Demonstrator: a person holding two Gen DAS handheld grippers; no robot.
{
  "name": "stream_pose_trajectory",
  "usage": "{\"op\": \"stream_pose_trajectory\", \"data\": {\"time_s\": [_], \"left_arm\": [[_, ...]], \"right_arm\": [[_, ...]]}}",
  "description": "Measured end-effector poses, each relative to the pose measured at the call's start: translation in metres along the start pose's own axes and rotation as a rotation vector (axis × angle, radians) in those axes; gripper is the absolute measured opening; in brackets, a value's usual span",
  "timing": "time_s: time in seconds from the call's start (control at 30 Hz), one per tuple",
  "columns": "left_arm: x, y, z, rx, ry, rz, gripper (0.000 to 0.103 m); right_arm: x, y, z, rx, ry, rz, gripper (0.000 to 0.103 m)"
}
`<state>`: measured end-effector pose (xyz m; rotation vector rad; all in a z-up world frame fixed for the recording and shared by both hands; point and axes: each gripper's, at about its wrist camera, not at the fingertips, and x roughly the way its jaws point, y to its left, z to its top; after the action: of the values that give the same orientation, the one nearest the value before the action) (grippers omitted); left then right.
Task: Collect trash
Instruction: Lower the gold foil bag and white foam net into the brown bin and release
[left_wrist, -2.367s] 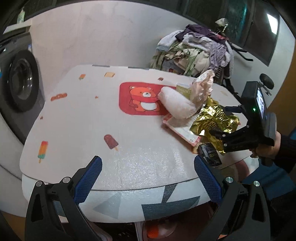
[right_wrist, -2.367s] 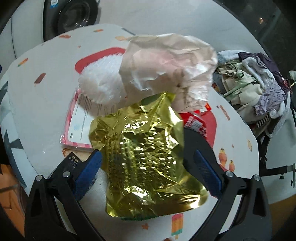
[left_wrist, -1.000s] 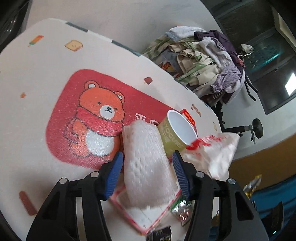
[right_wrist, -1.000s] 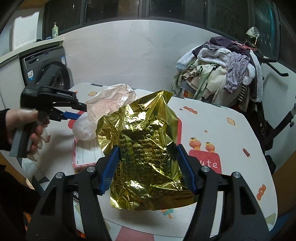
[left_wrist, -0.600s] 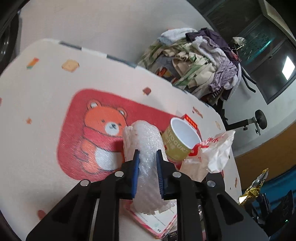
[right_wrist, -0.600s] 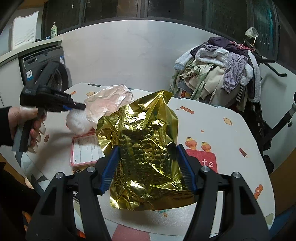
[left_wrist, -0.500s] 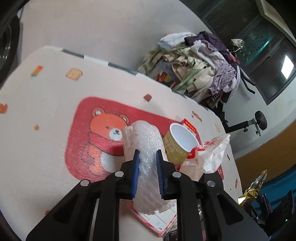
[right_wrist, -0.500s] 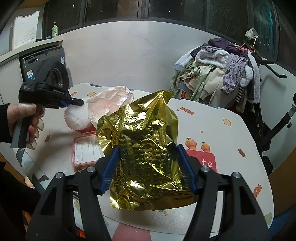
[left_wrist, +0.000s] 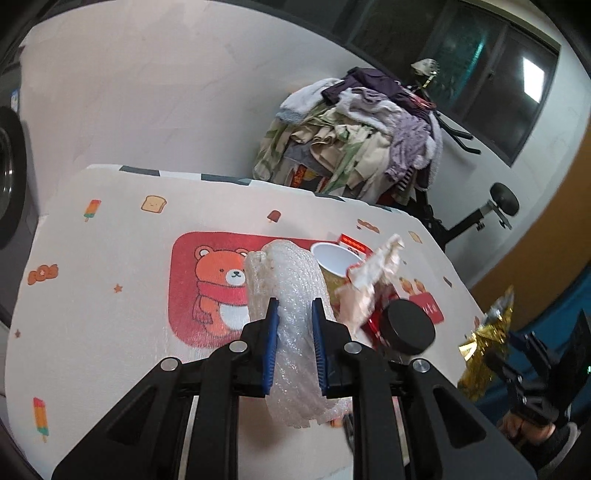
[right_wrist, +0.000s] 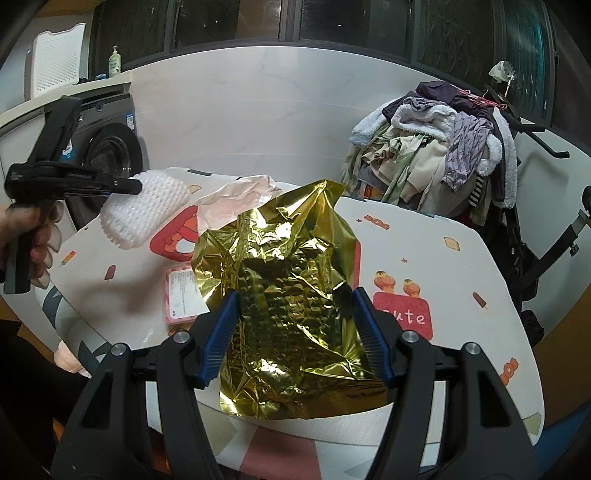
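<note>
My left gripper (left_wrist: 293, 314) is shut on a roll of white bubble wrap (left_wrist: 291, 291), lifted clear of the table; the same bubble wrap (right_wrist: 144, 208) hangs from the left gripper (right_wrist: 135, 186) in the right wrist view. My right gripper (right_wrist: 293, 306) is shut on a crumpled gold foil bag (right_wrist: 288, 295), held above the table's near edge. The foil bag (left_wrist: 487, 339) shows at the right of the left wrist view. On the table lie a paper cup (left_wrist: 336, 262), a crumpled pinkish wrapper (left_wrist: 369, 284), a black lid (left_wrist: 406, 325) and a pink card pack (right_wrist: 181, 291).
The table (left_wrist: 110, 295) has a white cloth with a red bear patch (left_wrist: 218, 288). A heap of clothes (right_wrist: 432, 147) is piled on a rack behind it. A washing machine (right_wrist: 114, 155) stands at the left. A person's hand (right_wrist: 40, 236) grips the left tool.
The left gripper closed on the bubble wrap and lifted it up off the table. The right gripper kept hold of the gold foil bag and barely shifted.
</note>
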<state>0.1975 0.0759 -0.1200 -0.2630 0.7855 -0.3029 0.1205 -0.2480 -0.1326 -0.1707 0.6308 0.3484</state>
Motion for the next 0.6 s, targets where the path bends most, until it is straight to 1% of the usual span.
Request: {"op": "stream_pose_trajectory", "data": {"time_s": [0.2,0.37,0.53,0.6], "left_arm": [[-0.029,-0.007,-0.020,0.033,-0.023,-0.019,0.017],[-0.052,-0.018,-0.040,0.082,-0.037,-0.034,0.017],[-0.072,-0.029,-0.062,0.102,-0.048,-0.063,0.017],[-0.079,-0.036,-0.071,0.122,-0.053,-0.064,0.017]], "right_arm": [[-0.005,0.008,-0.008,-0.003,0.006,0.015,0.063],[-0.007,0.017,-0.014,-0.009,0.016,0.031,0.063],[-0.011,0.027,-0.022,-0.011,0.018,0.052,0.063],[-0.013,0.032,-0.027,-0.011,0.024,0.065,0.063]]}}
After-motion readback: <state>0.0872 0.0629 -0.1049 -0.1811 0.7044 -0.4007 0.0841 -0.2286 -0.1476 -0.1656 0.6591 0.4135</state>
